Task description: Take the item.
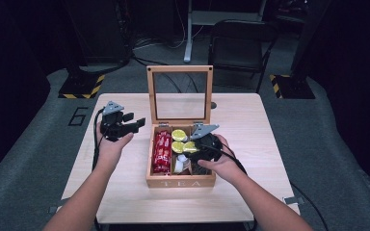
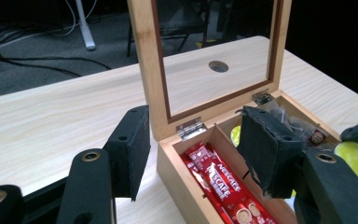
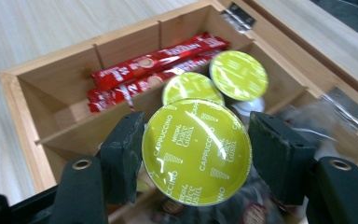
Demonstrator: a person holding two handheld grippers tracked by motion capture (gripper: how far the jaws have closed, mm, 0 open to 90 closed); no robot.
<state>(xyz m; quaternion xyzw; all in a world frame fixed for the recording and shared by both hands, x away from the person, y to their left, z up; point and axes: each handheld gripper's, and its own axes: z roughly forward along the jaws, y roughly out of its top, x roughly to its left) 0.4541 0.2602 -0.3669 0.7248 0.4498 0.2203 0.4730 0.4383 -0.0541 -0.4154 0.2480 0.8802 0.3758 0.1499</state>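
The right gripper (image 3: 196,154) is hanging over the middle compartment of the wooden box (image 1: 180,182), its jaws clamping a green-lidded capsule (image 3: 196,151) by the rim, one pad on either side. The capsule is being held just above the compartment – its foil lid is facing the gripper's own camera, tilted a little, with the body hidden behind the lid. The printed lettering is running slantwise across the foil; the capsule is round, so no long axis can be made out from here.

Two more capsules (image 3: 214,81) are sitting lid-up in the same compartment, toward the hinged end. Red sachets (image 1: 162,151) are lying in the left compartment, their long axis running from the front wall to the hinges. The glass lid (image 1: 179,94) is standing upright behind the box.

The left gripper (image 1: 137,122) is hovering over the table (image 1: 250,130) just left of the box – jaws apart, nothing between them, pointing toward the hinge side.

In the right compartment dark packets are showing, too blurred to tell further.
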